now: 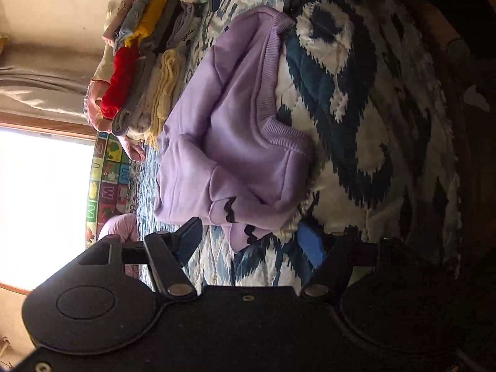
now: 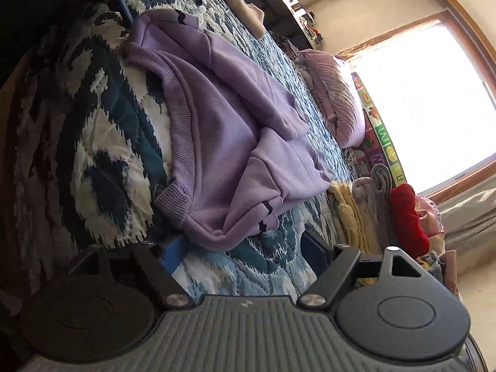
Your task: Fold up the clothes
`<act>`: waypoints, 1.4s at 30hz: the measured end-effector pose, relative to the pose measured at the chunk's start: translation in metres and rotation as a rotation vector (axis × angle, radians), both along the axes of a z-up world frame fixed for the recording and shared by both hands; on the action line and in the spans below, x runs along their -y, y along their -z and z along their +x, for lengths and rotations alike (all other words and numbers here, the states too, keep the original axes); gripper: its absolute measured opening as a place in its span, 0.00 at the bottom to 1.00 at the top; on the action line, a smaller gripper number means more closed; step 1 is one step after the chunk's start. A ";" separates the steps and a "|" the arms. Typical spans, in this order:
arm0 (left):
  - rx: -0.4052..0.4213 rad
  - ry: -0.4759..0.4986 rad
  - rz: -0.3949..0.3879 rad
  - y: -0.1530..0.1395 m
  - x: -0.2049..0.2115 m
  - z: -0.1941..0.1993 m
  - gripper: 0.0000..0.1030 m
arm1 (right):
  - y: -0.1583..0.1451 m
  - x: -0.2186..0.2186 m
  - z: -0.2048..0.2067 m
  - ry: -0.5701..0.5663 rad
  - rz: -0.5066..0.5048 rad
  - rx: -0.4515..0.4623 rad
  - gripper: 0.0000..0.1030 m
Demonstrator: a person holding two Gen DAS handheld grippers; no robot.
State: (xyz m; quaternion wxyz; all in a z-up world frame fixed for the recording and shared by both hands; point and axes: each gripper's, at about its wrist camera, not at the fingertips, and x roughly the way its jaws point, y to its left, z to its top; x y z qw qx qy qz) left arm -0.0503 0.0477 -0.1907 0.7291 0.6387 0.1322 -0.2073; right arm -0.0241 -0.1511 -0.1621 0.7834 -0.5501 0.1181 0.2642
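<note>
The purple sweatshirt (image 1: pixel 229 117) lies on the blue and white quilt (image 1: pixel 356 124), partly folded: both sleeves are turned in over the body, and their cuffs with the dark trim sit at the two ends. Its ribbed hem (image 2: pixel 179 117) runs along the side nearest the person, so the long axis goes left to right across the bed, straight from one gripper to the other.

The left gripper (image 1: pixel 251 241) sits at one end with its fingers spread wide and nothing between them; the sweatshirt's sleeve edge is just beyond the tips, near but not pinched. The right gripper (image 2: pixel 241 248) faces the other end, likewise spread and empty, with the folded corner just ahead of it. Each is about equally close to its own end, so I cannot say which is nearer.

This would fit a pause between folds, with the ends to be brought together next, or a release after a fold just laid down.

Farther off, beside the sweatshirt on the window side, stands a stack of folded clothes (image 1: pixel 139 62), with yellow, grey and red pieces. A lilac pillow (image 2: pixel 334 99) lies at the far edge of the bed. No basket or box shows.
</note>
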 end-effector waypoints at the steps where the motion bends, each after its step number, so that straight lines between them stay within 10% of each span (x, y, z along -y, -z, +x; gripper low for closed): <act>1: 0.023 0.007 -0.013 0.000 0.000 0.001 0.69 | 0.001 0.000 -0.001 -0.010 -0.002 0.010 0.74; 11: 0.110 0.043 -0.109 -0.010 0.003 0.011 0.69 | -0.004 0.006 -0.003 -0.103 0.084 0.134 0.68; 23: 0.023 -0.015 -0.124 -0.005 0.007 0.024 0.30 | -0.002 0.007 0.022 -0.034 0.181 -0.039 0.30; 32: -0.033 -0.010 -0.140 -0.040 0.015 -0.028 0.26 | -0.050 0.012 -0.018 -0.069 0.206 -0.141 0.26; 42: -0.295 -0.119 -0.604 -0.137 -0.010 -0.022 0.27 | -0.127 0.043 -0.035 -0.038 0.444 -0.223 0.28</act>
